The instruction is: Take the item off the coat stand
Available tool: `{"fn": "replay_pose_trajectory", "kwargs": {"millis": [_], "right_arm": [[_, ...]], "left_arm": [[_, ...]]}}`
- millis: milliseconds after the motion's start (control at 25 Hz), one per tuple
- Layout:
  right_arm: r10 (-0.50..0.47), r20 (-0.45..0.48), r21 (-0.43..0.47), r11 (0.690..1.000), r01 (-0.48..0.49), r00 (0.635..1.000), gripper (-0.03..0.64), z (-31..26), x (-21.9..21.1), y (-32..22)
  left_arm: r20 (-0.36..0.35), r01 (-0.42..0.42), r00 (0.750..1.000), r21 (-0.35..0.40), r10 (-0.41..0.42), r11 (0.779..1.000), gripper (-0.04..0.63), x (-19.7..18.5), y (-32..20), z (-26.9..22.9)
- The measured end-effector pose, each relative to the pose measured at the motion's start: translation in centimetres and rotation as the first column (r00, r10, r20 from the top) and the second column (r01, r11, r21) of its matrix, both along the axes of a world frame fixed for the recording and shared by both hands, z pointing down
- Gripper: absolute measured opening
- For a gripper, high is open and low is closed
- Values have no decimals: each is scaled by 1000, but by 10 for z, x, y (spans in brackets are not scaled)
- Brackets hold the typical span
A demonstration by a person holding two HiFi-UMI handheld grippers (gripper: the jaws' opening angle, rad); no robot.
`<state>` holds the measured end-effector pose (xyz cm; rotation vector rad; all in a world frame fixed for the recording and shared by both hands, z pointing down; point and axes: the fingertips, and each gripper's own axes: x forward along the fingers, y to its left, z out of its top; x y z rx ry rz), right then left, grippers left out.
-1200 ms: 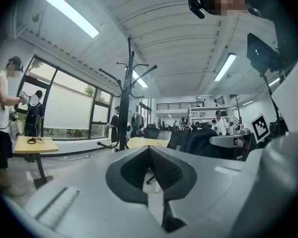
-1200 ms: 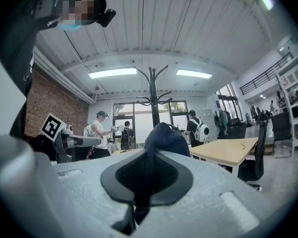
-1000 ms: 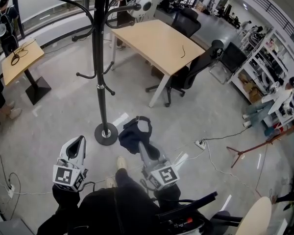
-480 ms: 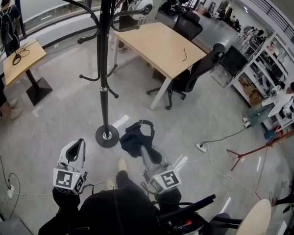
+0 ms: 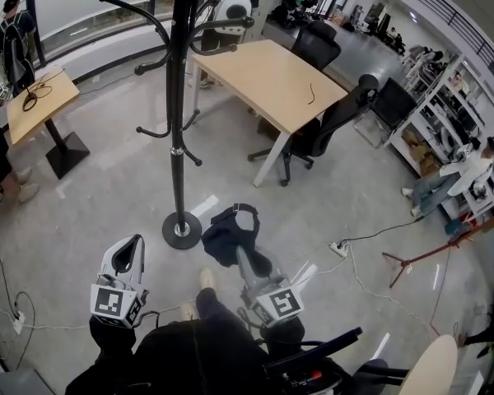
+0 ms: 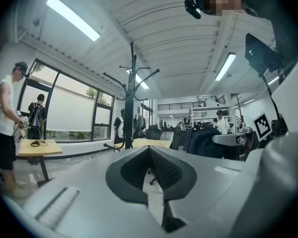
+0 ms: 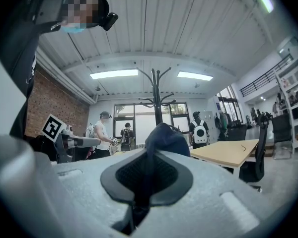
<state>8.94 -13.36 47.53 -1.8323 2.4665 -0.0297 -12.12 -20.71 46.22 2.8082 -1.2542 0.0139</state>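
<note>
Navy item (image 7: 167, 137) between right gripper (image 7: 147, 157) jaws

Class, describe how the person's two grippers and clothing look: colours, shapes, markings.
The left gripper and right gripper both have light grey, tapered bodies with black ribbed pads. Each carries a white cube printed with black square markers. The person wears dark clothing.

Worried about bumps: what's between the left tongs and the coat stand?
Only bare floor separates the left tongs from the coat stand; the head view shows it.
</note>
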Motion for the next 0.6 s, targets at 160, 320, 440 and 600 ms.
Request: {"fn": "replay_pose_trajectory", "kwargs": {"millis": [160,320,440,600], "right_arm": [[2,1,0,1000,-2,1000,7,1,3,2],[0,-13,12,1000,0,1000,6,2,4,2],[4,-11,13,1000,-4,1000,7,2,7,3],[6,-5,6,1000,-6,1000,7,0,5,5]], "left_arm": [[-1,2,1000,0,-2,1000,3,2,1,1],[-1,1,1000,0,-1,1000,3,3,2,2],[-2,-2,1000,3,2,1000,3,6,3,2],[-2,-4,1000,3,4,1000,3,5,5,0]]}}
